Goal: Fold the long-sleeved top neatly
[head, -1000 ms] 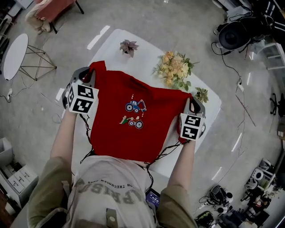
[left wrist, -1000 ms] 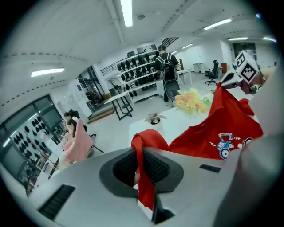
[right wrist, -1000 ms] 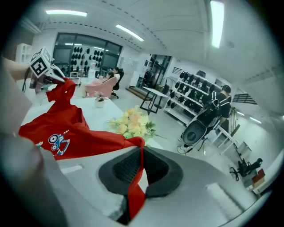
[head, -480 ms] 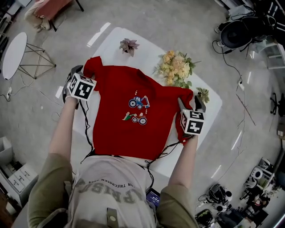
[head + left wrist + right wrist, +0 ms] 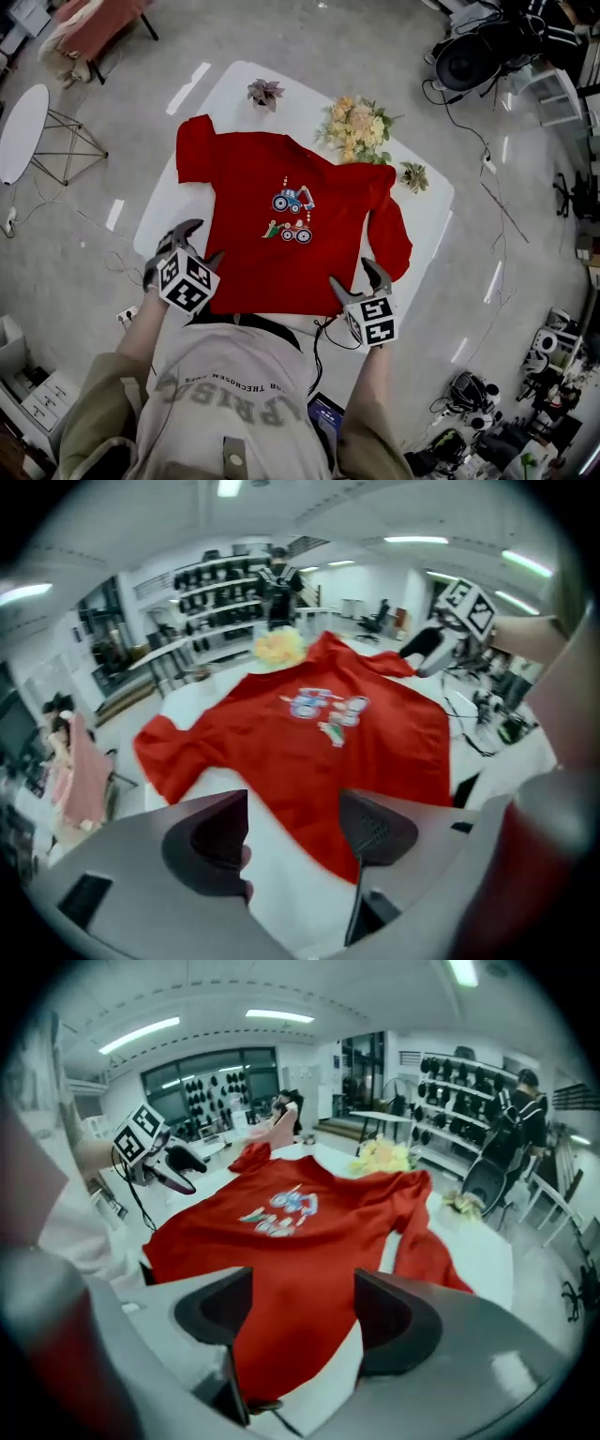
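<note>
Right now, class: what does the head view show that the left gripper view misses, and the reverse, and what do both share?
Head view only: the purple-leaved pot plant and the oval side table. Left gripper view only: dark shelving racks and ceiling lights. Both: the red top spread on the white table, with yellow flowers beyond it.

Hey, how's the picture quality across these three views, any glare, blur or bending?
Head view: sharp, with light streaks glaring on the floor. Left gripper view: fisheye-bent, dark corners, the red top blurred at its near edge. Right gripper view: same bending, ceiling lights blown out, left edge smeared.
</note>
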A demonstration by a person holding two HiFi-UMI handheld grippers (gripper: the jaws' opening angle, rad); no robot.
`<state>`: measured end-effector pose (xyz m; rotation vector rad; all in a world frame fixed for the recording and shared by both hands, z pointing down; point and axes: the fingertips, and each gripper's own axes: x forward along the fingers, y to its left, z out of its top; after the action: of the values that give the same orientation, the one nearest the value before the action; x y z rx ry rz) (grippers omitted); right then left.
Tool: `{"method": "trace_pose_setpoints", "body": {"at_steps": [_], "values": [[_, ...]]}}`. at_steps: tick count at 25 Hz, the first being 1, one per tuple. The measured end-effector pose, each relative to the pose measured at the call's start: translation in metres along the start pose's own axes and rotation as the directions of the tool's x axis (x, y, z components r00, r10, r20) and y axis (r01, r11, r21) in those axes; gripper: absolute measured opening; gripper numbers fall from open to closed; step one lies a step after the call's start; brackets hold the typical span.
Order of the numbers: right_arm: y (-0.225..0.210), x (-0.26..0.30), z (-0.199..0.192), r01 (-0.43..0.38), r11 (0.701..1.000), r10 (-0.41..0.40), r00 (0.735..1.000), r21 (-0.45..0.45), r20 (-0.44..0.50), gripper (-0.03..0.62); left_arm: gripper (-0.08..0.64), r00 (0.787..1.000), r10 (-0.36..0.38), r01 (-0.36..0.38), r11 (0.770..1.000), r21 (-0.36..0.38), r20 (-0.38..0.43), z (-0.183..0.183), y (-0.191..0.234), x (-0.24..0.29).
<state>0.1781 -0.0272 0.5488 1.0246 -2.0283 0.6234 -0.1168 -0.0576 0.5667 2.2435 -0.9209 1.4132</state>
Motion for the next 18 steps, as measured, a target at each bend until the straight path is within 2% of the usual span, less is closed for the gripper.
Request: {"method": "trace_pose_setpoints", "body": {"at_steps": [2, 3, 5, 8, 10, 11, 13, 18], "values": [[0.042, -0.001, -0.038, -0.055, 0.998, 0.055, 0.997, -0.002, -0.059, 0.331, 0.302, 0.989, -0.139, 0.143, 0.984, 0.109, -0.048, -0.017, -0.073, 0.001], [0.057, -0.002, -0.055, -0.062, 0.998, 0.062, 0.994, 0.000, -0.092, 0.331, 0.302, 0.980, -0.185, 0.194, 0.971, 0.141, -0.077, -0.028, -0.100, 0.003], [0.076, 0.000, -0.084, -0.036, 0.999, 0.030, 0.985, -0.032, -0.170, 0.331, 0.302, 0.965, -0.229, 0.250, 0.950, 0.185, -0.128, -0.050, -0.135, 0.005], [0.083, 0.008, -0.119, 0.031, 0.988, -0.073, 0.957, -0.153, -0.280, 0.312, 0.302, 0.960, -0.238, 0.267, 0.936, 0.230, -0.147, -0.072, -0.154, 0.010], [0.083, 0.010, -0.129, 0.074, 0.979, -0.128, 0.949, -0.192, -0.286, 0.235, 0.302, 0.959, -0.244, 0.274, 0.930, 0.244, -0.147, -0.078, -0.157, 0.012], [0.085, 0.010, -0.130, 0.089, 0.979, -0.138, 0.952, -0.185, -0.275, 0.205, 0.302, 0.957, -0.248, 0.278, 0.928, 0.248, -0.148, -0.079, -0.157, 0.011], [0.091, 0.008, -0.132, 0.103, 0.984, -0.138, 0.957, -0.149, -0.254, 0.087, 0.302, 0.955, -0.255, 0.288, 0.922, 0.258, -0.153, -0.080, -0.154, 0.009], [0.115, -0.014, -0.145, 0.067, 0.996, -0.080, 0.968, -0.061, -0.240, 0.051, 0.302, 0.952, -0.248, 0.288, 0.922, 0.258, -0.177, -0.092, -0.142, 0.000]]}}
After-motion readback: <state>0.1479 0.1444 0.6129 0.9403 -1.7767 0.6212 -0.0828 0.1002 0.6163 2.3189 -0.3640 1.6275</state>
